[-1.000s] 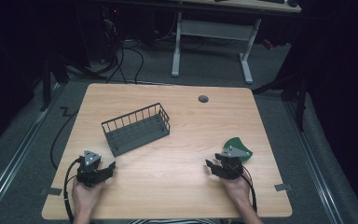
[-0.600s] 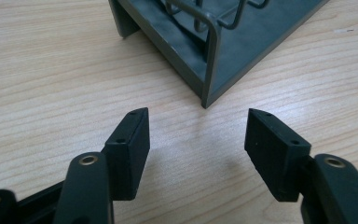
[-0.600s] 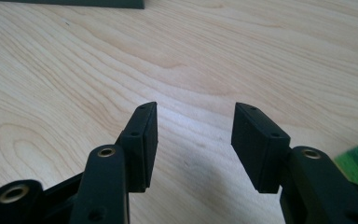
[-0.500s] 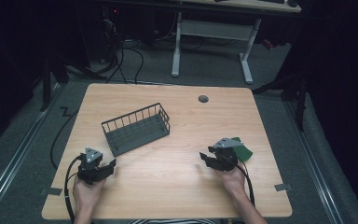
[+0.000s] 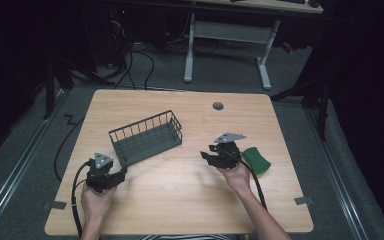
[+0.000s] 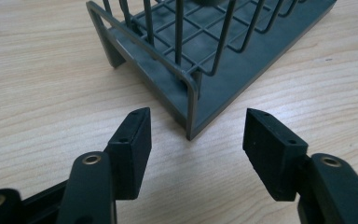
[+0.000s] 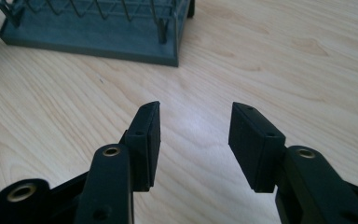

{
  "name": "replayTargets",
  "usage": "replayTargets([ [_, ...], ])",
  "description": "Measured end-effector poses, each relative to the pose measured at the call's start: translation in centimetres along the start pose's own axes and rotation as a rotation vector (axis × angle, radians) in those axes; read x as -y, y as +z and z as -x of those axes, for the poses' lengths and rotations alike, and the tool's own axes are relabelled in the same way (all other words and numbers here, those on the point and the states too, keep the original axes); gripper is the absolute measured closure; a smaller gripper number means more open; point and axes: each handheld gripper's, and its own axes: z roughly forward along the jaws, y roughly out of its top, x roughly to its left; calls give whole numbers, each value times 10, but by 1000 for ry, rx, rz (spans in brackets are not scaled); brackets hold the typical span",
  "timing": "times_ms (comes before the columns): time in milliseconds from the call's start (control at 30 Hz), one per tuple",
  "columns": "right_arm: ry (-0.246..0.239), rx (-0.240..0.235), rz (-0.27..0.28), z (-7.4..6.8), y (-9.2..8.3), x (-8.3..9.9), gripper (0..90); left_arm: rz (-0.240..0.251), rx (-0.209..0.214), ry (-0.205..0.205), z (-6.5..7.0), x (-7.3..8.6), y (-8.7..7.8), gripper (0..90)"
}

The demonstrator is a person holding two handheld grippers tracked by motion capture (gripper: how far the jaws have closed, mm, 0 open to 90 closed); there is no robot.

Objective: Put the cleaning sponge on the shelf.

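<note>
A dark grey wire basket (image 5: pixel 147 137) stands at an angle on the left half of the wooden table (image 5: pixel 180 205). My left gripper (image 5: pixel 121 174) sits just in front of its near left corner. In the left gripper view the gripper (image 6: pixel 196 119) is open, its jaws have closed a little, and the basket's corner (image 6: pixel 193 98) stands just beyond the tips. My right gripper (image 5: pixel 206 156) hovers over the middle right of the table, pointing left at the basket. It (image 7: pixel 194 109) is open, its jaws have just been closing, and nothing is between them. A green pad (image 5: pixel 256 160) lies flat behind the right hand.
A round cable hole (image 5: pixel 218 105) sits near the table's far edge. Bare wood (image 7: pixel 270 56) lies between the right gripper and the basket's end (image 7: pixel 98 37). A white desk frame (image 5: pixel 227 35) and cables stand on the floor beyond the table.
The right hand has lifted and moved left and away from the front edge, uncovering the green pad, and its jaws have narrowed. The left hand has hardly moved.
</note>
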Motion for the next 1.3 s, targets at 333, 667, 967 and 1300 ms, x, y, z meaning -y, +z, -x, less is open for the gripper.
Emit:
replayTargets([
  [333, 27, -41, -36, 0, 35, -31, 579, 1, 1, -8, -1, -6, 6, 437],
  [667, 35, -40, -87, -4, 73, -51, 611, -2, -13, -28, -3, -8, 9, 462],
  [967, 38, -9, -94, -3, 86, -64, 637, -21, -6, -24, -4, -8, 12, 535],
  [1300, 50, -14, -103, -1, 95, -65, 710, -18, 13, -38, -3, -8, 17, 654],
])
